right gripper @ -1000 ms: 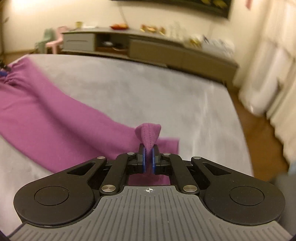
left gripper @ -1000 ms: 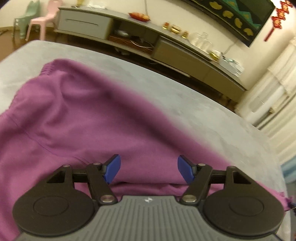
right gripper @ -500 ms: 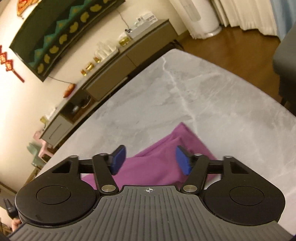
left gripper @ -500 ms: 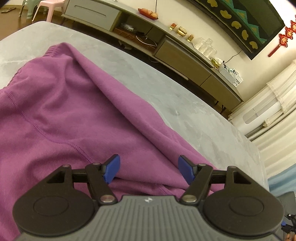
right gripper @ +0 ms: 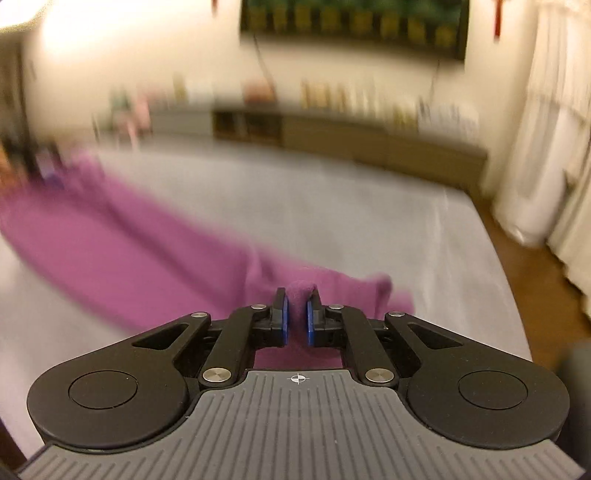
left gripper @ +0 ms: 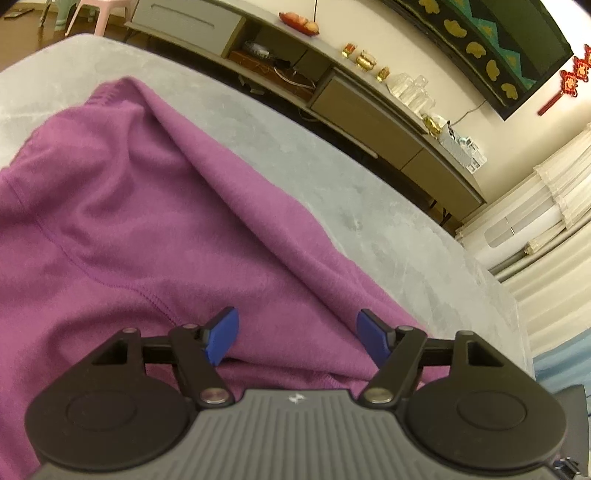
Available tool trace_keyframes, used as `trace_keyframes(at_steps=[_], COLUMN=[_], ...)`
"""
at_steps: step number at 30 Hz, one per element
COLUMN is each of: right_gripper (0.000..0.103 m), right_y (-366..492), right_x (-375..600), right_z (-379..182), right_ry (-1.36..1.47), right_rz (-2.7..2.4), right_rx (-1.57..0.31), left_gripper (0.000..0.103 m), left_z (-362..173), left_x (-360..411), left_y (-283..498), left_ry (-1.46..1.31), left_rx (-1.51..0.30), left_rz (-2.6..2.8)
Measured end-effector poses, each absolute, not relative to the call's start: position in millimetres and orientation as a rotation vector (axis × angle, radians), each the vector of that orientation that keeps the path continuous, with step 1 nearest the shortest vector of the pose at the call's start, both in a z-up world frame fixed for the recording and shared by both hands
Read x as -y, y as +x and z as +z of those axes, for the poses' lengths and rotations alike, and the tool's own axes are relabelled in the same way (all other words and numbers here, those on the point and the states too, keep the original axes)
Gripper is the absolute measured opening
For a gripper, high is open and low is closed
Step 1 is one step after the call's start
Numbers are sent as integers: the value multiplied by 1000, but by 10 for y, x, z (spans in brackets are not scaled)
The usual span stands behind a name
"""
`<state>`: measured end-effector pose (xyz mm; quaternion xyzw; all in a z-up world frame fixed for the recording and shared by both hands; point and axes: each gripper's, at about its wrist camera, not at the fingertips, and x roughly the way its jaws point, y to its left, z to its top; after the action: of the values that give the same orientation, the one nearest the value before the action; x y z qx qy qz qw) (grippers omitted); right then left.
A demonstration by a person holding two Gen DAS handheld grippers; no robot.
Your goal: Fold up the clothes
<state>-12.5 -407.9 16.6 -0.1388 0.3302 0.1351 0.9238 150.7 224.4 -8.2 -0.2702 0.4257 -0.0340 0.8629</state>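
Note:
A purple garment (left gripper: 155, 229) lies spread on the grey table (left gripper: 388, 229). My left gripper (left gripper: 297, 328) hovers low over its near part with its blue pads (left gripper: 221, 334) wide apart and nothing pinched between them. In the blurred right wrist view, a long purple stretch of the garment (right gripper: 140, 258) runs from the far left to my right gripper (right gripper: 297, 317). Its jaws are closing, and a small bunched fold of the cloth (right gripper: 301, 290) sticks up between the pads, which press on it.
A long low cabinet (left gripper: 369, 107) with small ornaments and glasses runs along the wall beyond the table. Pale curtains (right gripper: 554, 147) hang at the right. A pink chair (left gripper: 92, 14) stands at the far left. The table's right edge (right gripper: 506, 280) drops to a wooden floor.
The right gripper held a cloth fold a second ago, stood open over the garment's end half a second ago, and now pinches a fold again. The left gripper stays open, its view rolled slightly.

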Motion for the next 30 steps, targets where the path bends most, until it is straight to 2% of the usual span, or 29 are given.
trace_keyframes(at_steps=[3,4,5,7,13,17,22,30], right_gripper=[7,12,20,51,78,78,84,85], right_y=[-45,-25,-1,32,38,-69,-285,-287], right_x=[4074,4085,4114,4196,4463,4482,4486,4554], right_z=[51,70,105,205,391,213,-194,-554], right_ry=[-287,-267,-225,-99,388,720,1110,1263], right_rz=[267,248,220,175,58,60,148,36], right_rx=[-759,-758,-752,-739,-716,-740,-723,-767], left_gripper=[72,72,72,72,73,76,77,77], left_z=[-79,-69,-54,-16,-12,-73,-93,-90], left_x=[-2226,-2220,-2211,-2178,-1935,-1851,-1842,-1942], left_y=[1519,1524,1532,1557,1705,1802,1911,2098], left_ry=[-568,-570,-573,-577,-501,-488,-519,-666], left_rx=[-895,-894,-893,-892,-949,-974,-978,-992], left_rz=[-69,-68,-68,-71,-83,-46,-24,-3])
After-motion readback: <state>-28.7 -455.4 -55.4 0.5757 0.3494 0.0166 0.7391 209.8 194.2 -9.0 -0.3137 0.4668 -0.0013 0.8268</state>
